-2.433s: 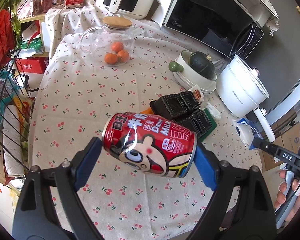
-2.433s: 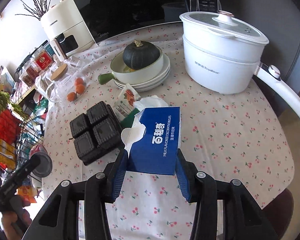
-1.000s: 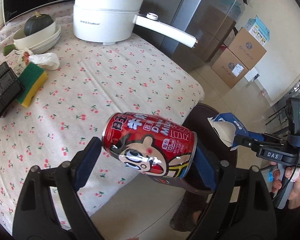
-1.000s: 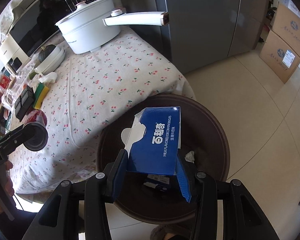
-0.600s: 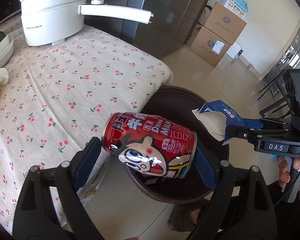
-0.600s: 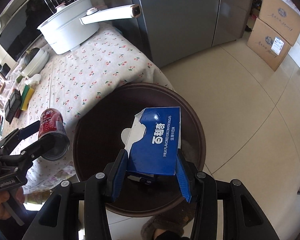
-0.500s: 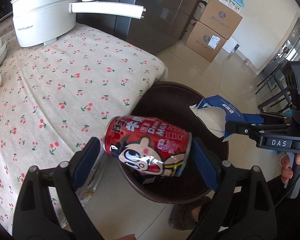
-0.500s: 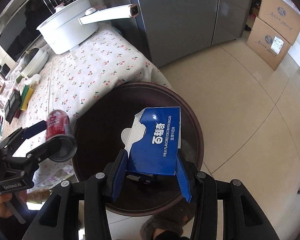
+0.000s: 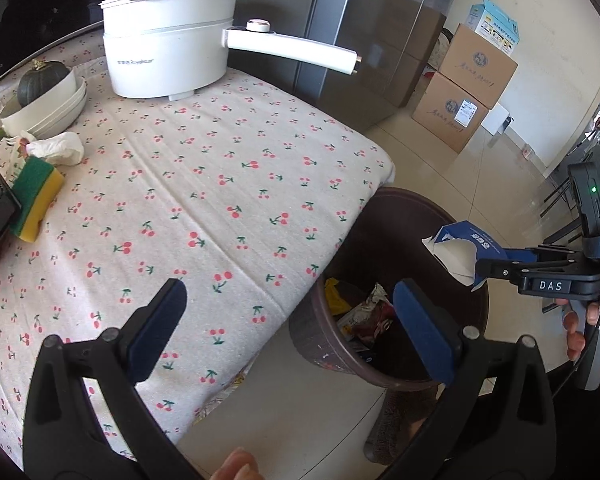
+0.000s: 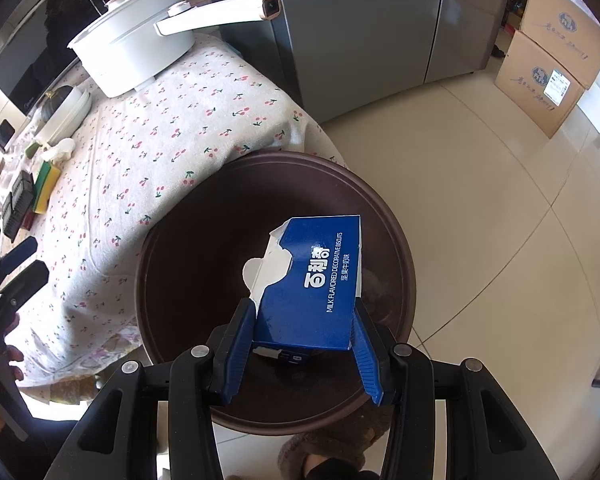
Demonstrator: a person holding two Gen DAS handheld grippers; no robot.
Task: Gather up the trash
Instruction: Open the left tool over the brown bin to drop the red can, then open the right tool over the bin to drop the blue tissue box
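While left gripper opens empty — bin bottom stays dark

Bin mouth open beside table edge

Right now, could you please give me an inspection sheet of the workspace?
Surface: cherry-print tablecloth on the table.
Job's things: blue biscuit box above the brown bin; wrappers lie in the bin; crumpled tissue on the cloth.
Clutter: white pot, sponge, squash in stacked bowls.
Grippers: left claw opening, nothing between its pads; right claw shut on the box.
Cables: thin cable at the right handle.
Surroundings: fridge, cardboard boxes, tiled floor.
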